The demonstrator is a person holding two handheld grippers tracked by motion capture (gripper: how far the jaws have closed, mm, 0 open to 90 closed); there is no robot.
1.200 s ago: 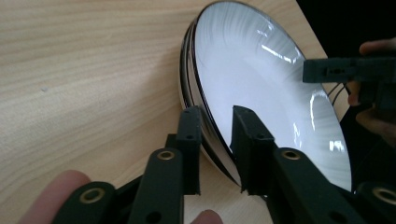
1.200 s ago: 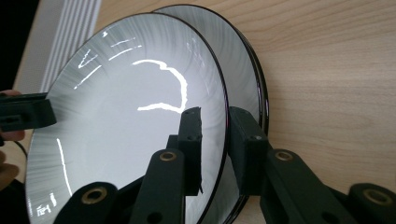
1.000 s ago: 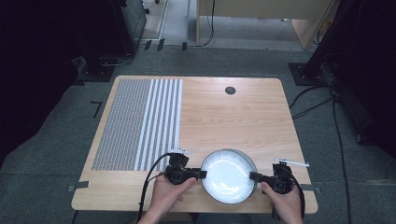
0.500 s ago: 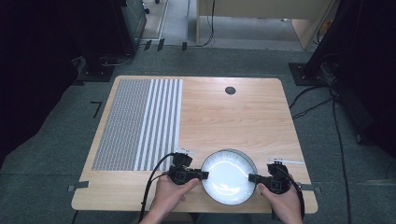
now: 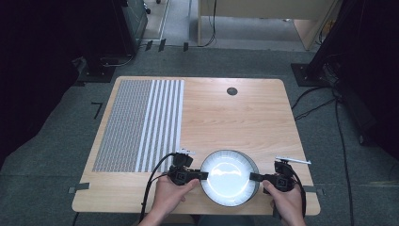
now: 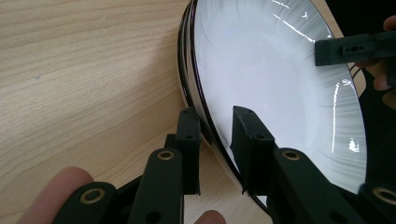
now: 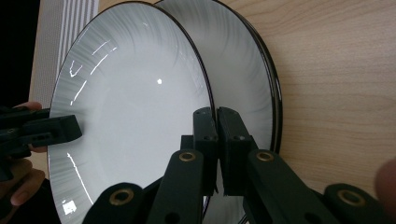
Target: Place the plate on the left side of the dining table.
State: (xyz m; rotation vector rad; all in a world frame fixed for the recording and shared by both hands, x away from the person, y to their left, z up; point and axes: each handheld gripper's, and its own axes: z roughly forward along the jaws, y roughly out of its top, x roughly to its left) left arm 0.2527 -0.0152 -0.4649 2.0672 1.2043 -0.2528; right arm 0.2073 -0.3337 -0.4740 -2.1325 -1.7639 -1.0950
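Two white plates with thin black rims are stacked at the near edge of a wooden table (image 5: 244, 117), and two hand-held grippers are set against them, one from each side. From the high view the stack reads as a single plate, the top plate (image 5: 229, 177) covering the one beneath. The second dish is given away in the right gripper view, where the top plate (image 7: 130, 116) is seen tilted clear of the lower plate (image 7: 247, 79), which lies flat on the wood.

The left gripper (image 5: 201, 175) is held at the stack's left edge and the right gripper (image 5: 254, 177) at its right edge, each in one of the person's hands. In the left gripper view, the rim of the top plate (image 6: 280, 93) is seen passing between the jaws of the left gripper (image 6: 217, 135), which have just been closing; a narrow gap remains, and it cannot be told whether the pads press the rim. In the right gripper view, the right gripper (image 7: 217, 128) is clamped on the near rim of the top plate, its jaws having just closed nearly together.

One striped and dotted mat (image 5: 141, 125) is laid over the table's left part, and one dark round grommet (image 5: 232, 91) is set near the far edge.
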